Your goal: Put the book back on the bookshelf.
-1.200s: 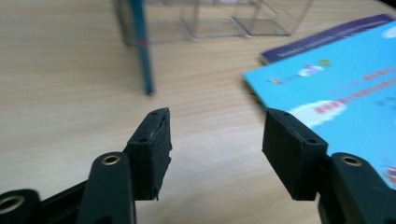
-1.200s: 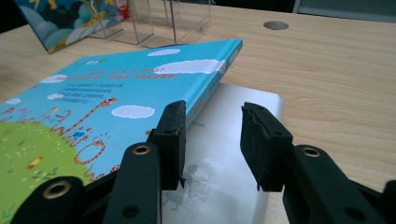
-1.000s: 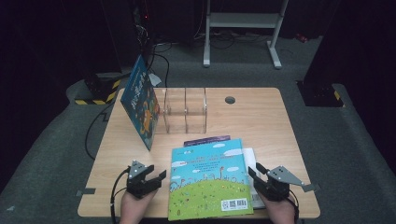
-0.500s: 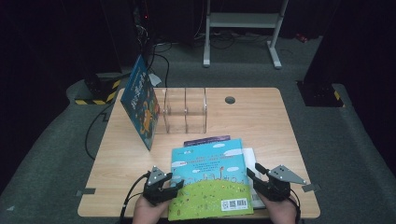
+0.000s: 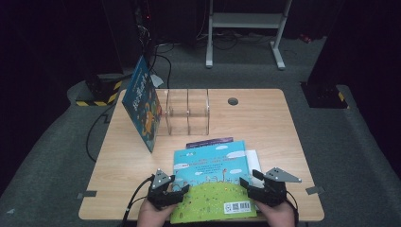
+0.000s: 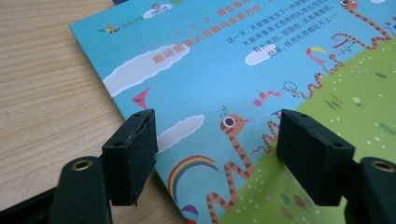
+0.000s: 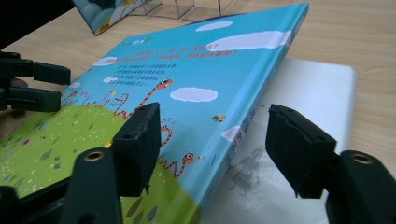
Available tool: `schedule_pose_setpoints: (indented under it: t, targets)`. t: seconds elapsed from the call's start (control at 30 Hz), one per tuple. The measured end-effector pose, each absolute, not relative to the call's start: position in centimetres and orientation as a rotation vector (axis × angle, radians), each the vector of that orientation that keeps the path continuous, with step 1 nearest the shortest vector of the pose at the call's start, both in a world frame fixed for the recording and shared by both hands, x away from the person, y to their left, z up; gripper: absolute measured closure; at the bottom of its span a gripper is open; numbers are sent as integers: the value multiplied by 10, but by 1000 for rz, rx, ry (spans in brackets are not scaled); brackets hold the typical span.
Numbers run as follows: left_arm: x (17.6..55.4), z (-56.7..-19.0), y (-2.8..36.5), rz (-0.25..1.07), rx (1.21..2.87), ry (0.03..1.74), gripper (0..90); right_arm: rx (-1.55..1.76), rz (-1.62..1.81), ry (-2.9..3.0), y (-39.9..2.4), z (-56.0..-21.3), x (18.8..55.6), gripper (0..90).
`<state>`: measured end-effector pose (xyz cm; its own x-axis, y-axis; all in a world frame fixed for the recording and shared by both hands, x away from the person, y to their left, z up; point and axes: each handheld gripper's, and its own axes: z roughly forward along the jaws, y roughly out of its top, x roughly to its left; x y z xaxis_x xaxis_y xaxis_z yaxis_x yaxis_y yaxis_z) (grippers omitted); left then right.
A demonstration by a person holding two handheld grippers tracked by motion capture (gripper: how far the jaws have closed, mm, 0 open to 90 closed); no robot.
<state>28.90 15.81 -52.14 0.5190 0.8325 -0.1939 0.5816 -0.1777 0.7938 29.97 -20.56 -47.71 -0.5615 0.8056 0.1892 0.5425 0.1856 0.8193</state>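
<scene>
Grippers flank the blue-and-green hardcover picture book (image 5: 213, 182) lying flat at the table's near edge, left gripper (image 5: 182, 190) and right gripper (image 5: 245, 183) both just opened wide, gripping nothing; next move, judged: close on its side edges and lift.

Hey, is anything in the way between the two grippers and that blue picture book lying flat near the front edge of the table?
Nothing visible. The left gripper and right gripper sit open at the picture book's side edges.

Blue-green book (image 5: 213, 182) flat on worktop (image 5: 265, 123), L hand-held gripper (image 5: 177, 192) & R hand-held gripper (image 5: 249, 185) at its near corners, jaws just opened, apart.
</scene>
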Motion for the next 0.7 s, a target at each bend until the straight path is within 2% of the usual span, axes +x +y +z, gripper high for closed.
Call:
schedule_pose_setpoints:
  t: [0.1, 0.3, 0.43, 0.7]
  targets:
    - [289, -522, 158, 358, 1870, 1187, 237, 1277, 1299, 2196, -201, -480, 298, 306]
    - [293, -524, 163, 280, 1846, 1244, 193, 1290, 1281, 2230, -194, -483, 298, 253]
    - [297, -526, 166, 228, 1841, 1264, 182, 1307, 1289, 2248, -193, -484, 300, 251]
    - [294, -526, 162, 222, 1839, 1267, 151, 1317, 1301, 2303, -189, -486, 302, 229]
